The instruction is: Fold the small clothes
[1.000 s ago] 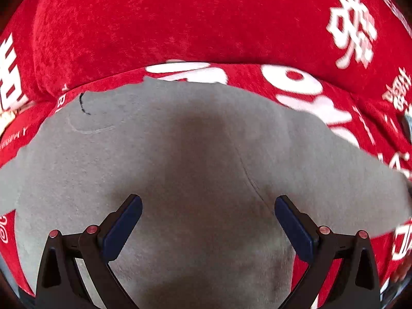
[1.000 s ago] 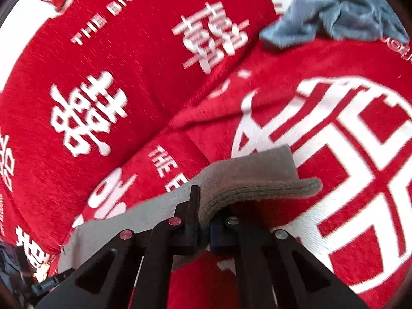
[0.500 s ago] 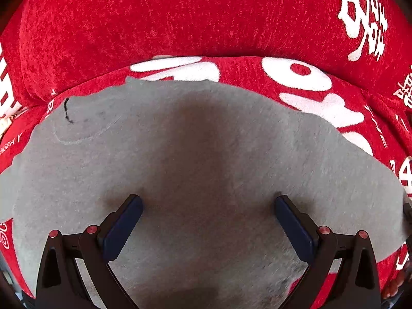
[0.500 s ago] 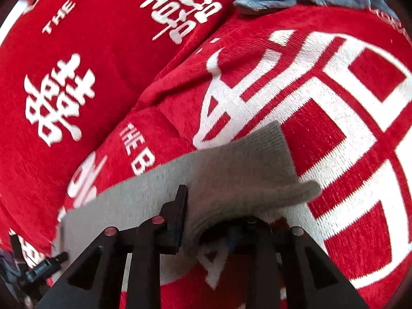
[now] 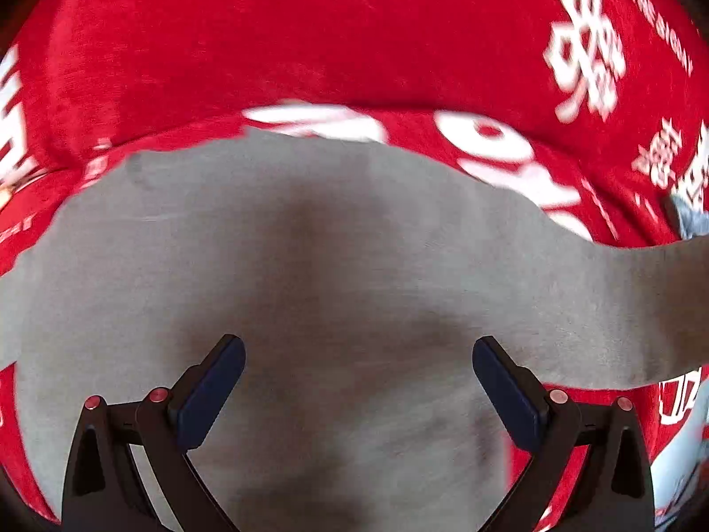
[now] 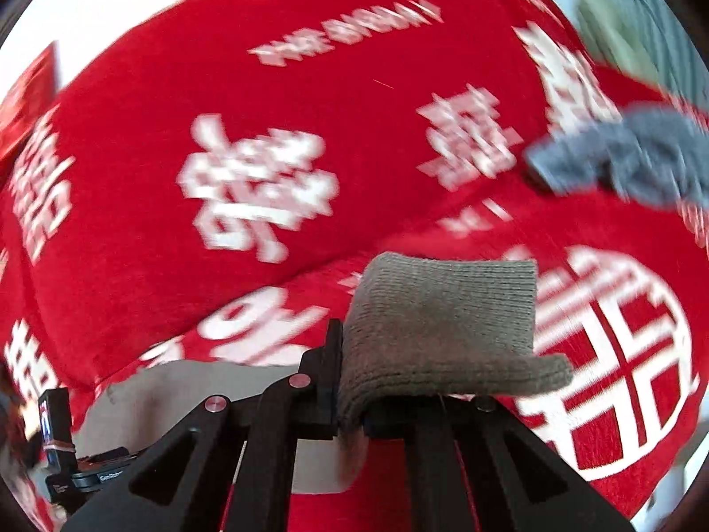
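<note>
A grey knit garment (image 5: 332, 244) lies spread on a red sofa cover with white characters (image 5: 310, 44). My left gripper (image 5: 358, 346) hovers close over its middle, jaws wide open, with nothing between the pads. One part of the garment stretches off to the right edge of the left wrist view. In the right wrist view, my right gripper (image 6: 350, 399) has its jaws closing on the garment's ribbed cuff (image 6: 443, 310). The cuff is lifted off the cover and drapes over the right finger, hiding it. The flat part of the garment (image 6: 177, 399) shows lower left.
A crumpled blue-grey cloth (image 6: 629, 155) lies on the seat at the far right, and its edge shows in the left wrist view (image 5: 691, 217). The sofa backrest (image 6: 221, 133) rises behind. The left hand-held device (image 6: 62, 465) shows in the lower left corner.
My right gripper has risen and rolled with the cuff in it, pulling the grey fabric up and to the right. The left gripper stayed open and shifted a little over the garment.
</note>
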{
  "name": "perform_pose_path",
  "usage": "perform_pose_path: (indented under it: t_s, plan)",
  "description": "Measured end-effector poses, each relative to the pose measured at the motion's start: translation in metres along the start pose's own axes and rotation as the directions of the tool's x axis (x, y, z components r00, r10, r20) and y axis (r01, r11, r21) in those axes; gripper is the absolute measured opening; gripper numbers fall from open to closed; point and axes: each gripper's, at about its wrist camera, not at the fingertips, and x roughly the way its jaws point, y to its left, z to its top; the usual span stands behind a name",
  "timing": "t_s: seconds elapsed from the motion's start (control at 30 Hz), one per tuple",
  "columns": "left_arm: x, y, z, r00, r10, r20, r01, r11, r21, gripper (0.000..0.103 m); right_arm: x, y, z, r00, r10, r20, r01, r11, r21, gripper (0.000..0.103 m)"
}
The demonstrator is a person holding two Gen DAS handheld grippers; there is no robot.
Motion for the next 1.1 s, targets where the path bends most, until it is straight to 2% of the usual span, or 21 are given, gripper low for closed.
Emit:
perform_pose_path:
  t_s: [0.13, 0.27, 0.4, 0.53, 0.63, 0.7, 0.8, 0.93, 1.0, 1.03, 1.1]
  plan:
    - [-0.017, 0.062, -0.007, 1.000, 0.021, 0.020, -0.019, 0.996, -0.083, 0.103, -0.013, 0.096, 0.002, 0.998, 0.051, 0.025, -0.047, 0.989, -0.138, 0.007]
    - [-0.034, 0.138, -0.020, 0.999, 0.035, 0.035, -0.028, 0.981, -0.193, 0.103, -0.007, 0.193, -0.016, 0.995, 0.098, -0.003, -0.095, 0.962, -0.255, 0.007]
    - [-0.047, 0.214, -0.036, 0.995, 0.080, 0.051, -0.062, 0.956, -0.285, 0.103, 0.009, 0.278, -0.054, 0.988, 0.140, -0.063, -0.153, 0.928, -0.339, 0.007]
    - [-0.053, 0.279, -0.061, 0.994, 0.097, 0.054, -0.070, 0.922, -0.381, 0.103, 0.037, 0.351, -0.110, 0.983, 0.128, -0.130, -0.170, 0.897, -0.408, 0.007]
    - [-0.050, 0.317, -0.087, 0.996, 0.077, 0.051, -0.044, 0.881, -0.472, 0.103, 0.068, 0.390, -0.158, 0.976, 0.082, -0.204, -0.167, 0.879, -0.446, 0.007]
    - [-0.046, 0.332, -0.098, 0.997, 0.062, 0.049, -0.029, 0.865, -0.501, 0.103, 0.084, 0.405, -0.189, 0.966, 0.054, -0.251, -0.172, 0.862, -0.476, 0.007]
    - [-0.039, 0.345, -0.109, 0.997, 0.060, 0.048, -0.027, 0.861, -0.508, 0.103, 0.099, 0.425, -0.229, 0.957, 0.013, -0.289, -0.172, 0.830, -0.531, 0.007]
    - [-0.036, 0.355, -0.117, 0.997, 0.029, 0.068, 0.012, 0.850, -0.527, 0.103, 0.114, 0.438, -0.257, 0.941, -0.025, -0.337, -0.183, 0.801, -0.570, 0.008]
    - [-0.036, 0.359, -0.121, 0.997, 0.010, 0.081, 0.035, 0.843, -0.537, 0.103, 0.114, 0.444, -0.262, 0.938, -0.024, -0.347, -0.197, 0.785, -0.587, 0.020]
    - [-0.036, 0.358, -0.123, 0.996, 0.004, 0.088, 0.044, 0.841, -0.540, 0.103, 0.111, 0.447, -0.263, 0.933, -0.010, -0.359, -0.224, 0.766, -0.603, 0.028]
    - [-0.038, 0.358, -0.128, 0.995, -0.002, 0.101, 0.057, 0.836, -0.546, 0.103, 0.102, 0.456, -0.262, 0.916, 0.027, -0.401, -0.296, 0.721, -0.626, 0.075]
